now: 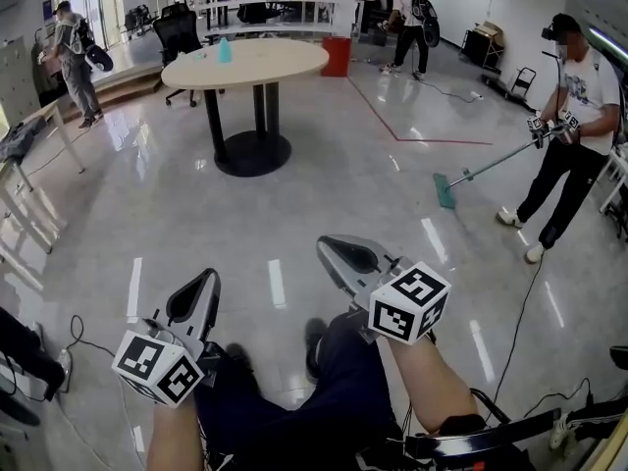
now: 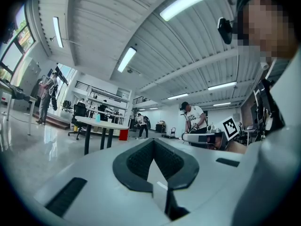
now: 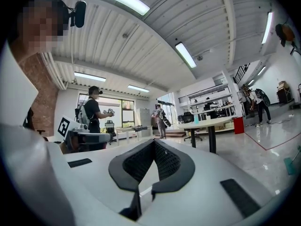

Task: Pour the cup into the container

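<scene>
far left of the table (image 1: pixel 245 62), a desk (image 1: pixel 34 130) lines the room's edge. a backpack wearer (image 1: pixel 71 57) stands behind it, and a cable (image 1: pixel 83 343) loops on the floor nearer the camera. a black chair (image 1: pixel 178 29) sits just behind the table's left side. the table is round, on dark posts and a disc foot, and glossy floor (image 1: pixel 324 184) lies open on every near side of it.

the left gripper (image 1: pixel 201 283) is held level, well short of the table, its jaws together with nothing between them. the right gripper (image 1: pixel 332 248) is beside it, equally short of the table, jaws pressed together and empty.

a red bin (image 1: pixel 336 55) stands just behind the table's right rim. right of the table a red line (image 1: pixel 417 137) marks the floor. further right a mopper (image 1: pixel 574 116) pushes a mop (image 1: pixel 444 190), and a cord (image 1: pixel 518 312) trails on the floor there.

on the table's left half stands a blue vessel (image 1: pixel 224 50). it is small, pale blue, upright and narrower at the top, and too small to tell cup from bottle.
</scene>
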The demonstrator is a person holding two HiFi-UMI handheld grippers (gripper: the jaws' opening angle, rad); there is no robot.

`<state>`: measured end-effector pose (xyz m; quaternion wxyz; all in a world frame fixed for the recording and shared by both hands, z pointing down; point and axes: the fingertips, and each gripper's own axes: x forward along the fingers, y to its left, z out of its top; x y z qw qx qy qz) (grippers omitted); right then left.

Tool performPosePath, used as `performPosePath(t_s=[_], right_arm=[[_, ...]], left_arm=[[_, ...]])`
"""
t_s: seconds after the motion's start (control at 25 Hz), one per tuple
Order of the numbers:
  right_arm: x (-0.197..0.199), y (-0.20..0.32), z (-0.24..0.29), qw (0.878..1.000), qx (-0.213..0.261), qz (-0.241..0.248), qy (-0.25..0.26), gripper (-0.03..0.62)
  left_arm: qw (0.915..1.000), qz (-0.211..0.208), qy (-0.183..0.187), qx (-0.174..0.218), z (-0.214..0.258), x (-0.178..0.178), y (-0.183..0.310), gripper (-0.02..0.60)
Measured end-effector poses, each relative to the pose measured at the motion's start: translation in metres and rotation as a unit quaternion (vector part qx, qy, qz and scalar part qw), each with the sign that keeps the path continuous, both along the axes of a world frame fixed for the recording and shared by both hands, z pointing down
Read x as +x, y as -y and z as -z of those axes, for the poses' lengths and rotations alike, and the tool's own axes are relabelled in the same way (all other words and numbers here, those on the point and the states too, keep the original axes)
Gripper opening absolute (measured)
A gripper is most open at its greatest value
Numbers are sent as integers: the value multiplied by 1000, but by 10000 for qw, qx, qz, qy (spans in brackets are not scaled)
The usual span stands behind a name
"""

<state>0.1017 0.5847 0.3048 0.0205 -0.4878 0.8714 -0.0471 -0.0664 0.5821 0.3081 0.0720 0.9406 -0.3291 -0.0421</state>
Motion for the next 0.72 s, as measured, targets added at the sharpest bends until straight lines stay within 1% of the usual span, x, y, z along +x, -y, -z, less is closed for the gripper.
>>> performPosePath(t_s=[0.24, 0.72], right_arm=[[3, 3, 3, 9999, 35, -78, -73, 5], [14, -5, 0, 9999, 45, -118, -74, 5]], left_arm=[[10000, -10, -42, -57, -4, 2, 8, -6], [9998, -89, -81, -130, -12, 16, 0, -6]])
